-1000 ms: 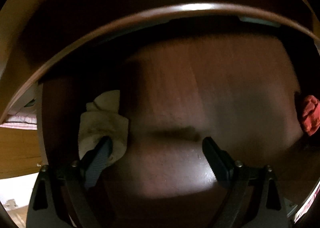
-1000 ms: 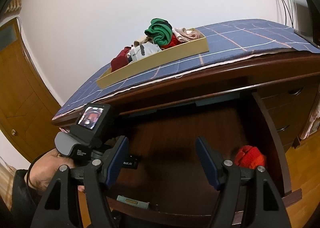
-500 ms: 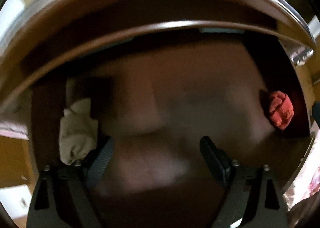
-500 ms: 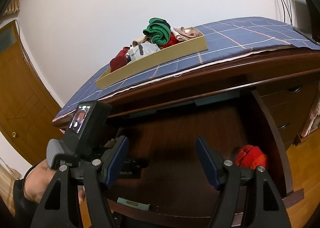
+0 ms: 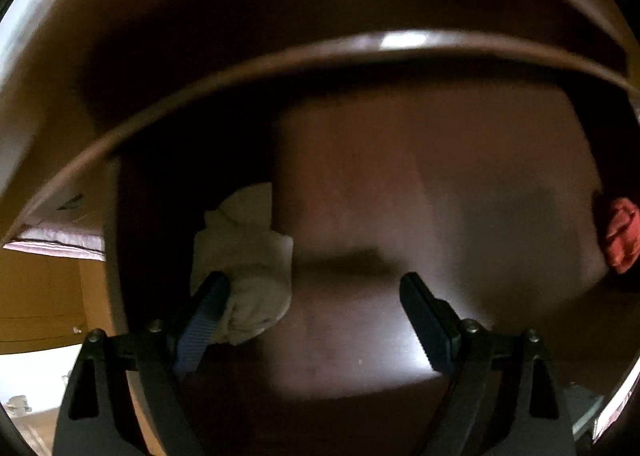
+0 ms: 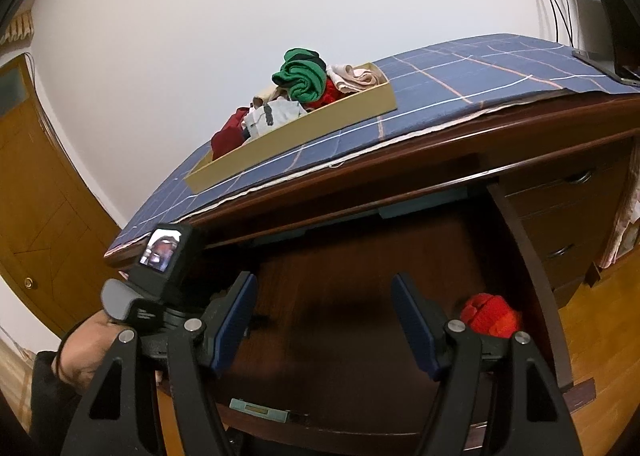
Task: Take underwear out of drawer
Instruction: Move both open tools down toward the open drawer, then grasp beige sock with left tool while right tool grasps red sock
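A: White wall (image 6: 200,16) behind, blue checked cloth (image 6: 460,84) over the dark desk (image 6: 520,128), tan tray (image 6: 304,136) of folded garments on top. Drawer (image 6: 532,276) below pulled out.

B: Left in it?

A: Two pieces. Cream underwear (image 5: 248,256) at the near left, bunched on the drawer floor. Red bundle (image 6: 490,314) at the near right, well apart from it.

B: Step in hand?

A: Reaching for the cream piece. Left gripper (image 5: 310,314) pointing steeply down into the drawer, fingers wide though just closing a little, left finger (image 5: 202,320) at the cloth's near edge, right one over bare wood. Nothing pinched yet.

B: And the right gripper (image 6: 324,324)?

A: Held off in front of the drawer, fingers apart, nothing between them.

B: Next?

A: Probably shifting left to straddle the cream bundle, lowering, closing on a thick fold, then lifting clear.
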